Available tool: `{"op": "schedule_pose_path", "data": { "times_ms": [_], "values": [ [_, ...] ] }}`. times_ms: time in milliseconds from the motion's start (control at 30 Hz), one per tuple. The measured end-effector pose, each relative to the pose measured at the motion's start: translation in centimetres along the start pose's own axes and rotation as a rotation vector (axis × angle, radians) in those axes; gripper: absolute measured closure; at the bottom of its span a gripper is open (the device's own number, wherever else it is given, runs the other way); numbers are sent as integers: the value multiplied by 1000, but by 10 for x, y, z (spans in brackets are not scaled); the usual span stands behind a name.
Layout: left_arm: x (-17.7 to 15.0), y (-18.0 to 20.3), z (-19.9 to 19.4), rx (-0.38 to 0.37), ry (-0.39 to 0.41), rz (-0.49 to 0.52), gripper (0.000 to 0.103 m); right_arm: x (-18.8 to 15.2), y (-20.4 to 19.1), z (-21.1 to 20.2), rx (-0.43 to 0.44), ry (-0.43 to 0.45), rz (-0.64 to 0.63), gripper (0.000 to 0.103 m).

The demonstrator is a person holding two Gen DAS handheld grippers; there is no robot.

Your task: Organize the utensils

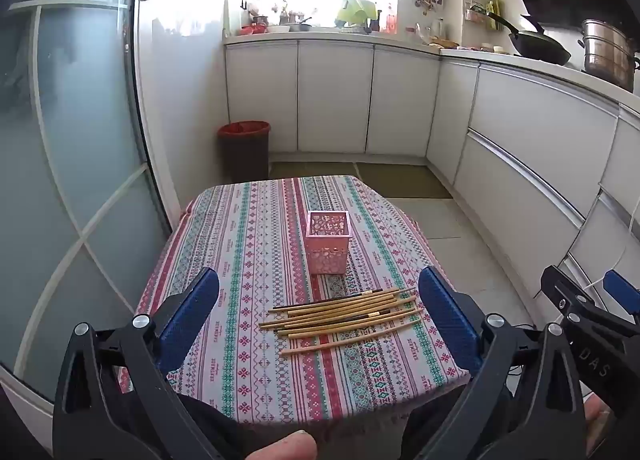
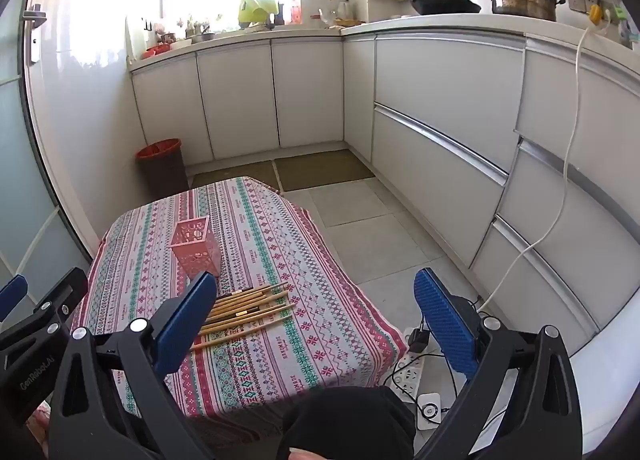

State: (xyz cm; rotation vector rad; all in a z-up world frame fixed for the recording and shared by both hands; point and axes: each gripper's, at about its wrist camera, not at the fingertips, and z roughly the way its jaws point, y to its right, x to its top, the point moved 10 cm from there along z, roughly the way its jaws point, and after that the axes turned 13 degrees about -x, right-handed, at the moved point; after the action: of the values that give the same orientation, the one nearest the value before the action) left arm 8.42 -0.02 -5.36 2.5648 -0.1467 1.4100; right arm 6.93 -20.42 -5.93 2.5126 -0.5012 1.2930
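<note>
chopsticks near pink holder, table

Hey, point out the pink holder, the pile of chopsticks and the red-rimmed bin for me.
pink holder (image 1: 328, 256): left wrist view, on its front wall.
pile of chopsticks (image 1: 344, 318): left wrist view, middle of the bundle.
red-rimmed bin (image 1: 244, 152): left wrist view, on its dark side wall.

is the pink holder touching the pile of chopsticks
Apart. The left wrist view shows a strip of tablecloth between the pink holder and the chopsticks.
</note>
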Motion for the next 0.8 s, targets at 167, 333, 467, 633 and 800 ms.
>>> {"op": "schedule_pose_path", "data": {
  "times_ms": [167,333,467,633,800],
  "values": [
    [0,2,-1,-7,-2,3,7,-1,-1,0,4,-5,-6,7],
    [-5,-3,3,-2,-4,-2,7,-1,-3,3,1,-7,-1,7],
    [-6,-5,3,-3,-10,-5,7,-1,-3,3,1,-10,-1,7],
    [-7,-6,3,-2,-12,-8,7,-3,-3,3,0,-12,-5,7],
    [-8,-5,5,0,-15,-11,7,-3,-3,3,0,-14,-6,7]
  ]
}}
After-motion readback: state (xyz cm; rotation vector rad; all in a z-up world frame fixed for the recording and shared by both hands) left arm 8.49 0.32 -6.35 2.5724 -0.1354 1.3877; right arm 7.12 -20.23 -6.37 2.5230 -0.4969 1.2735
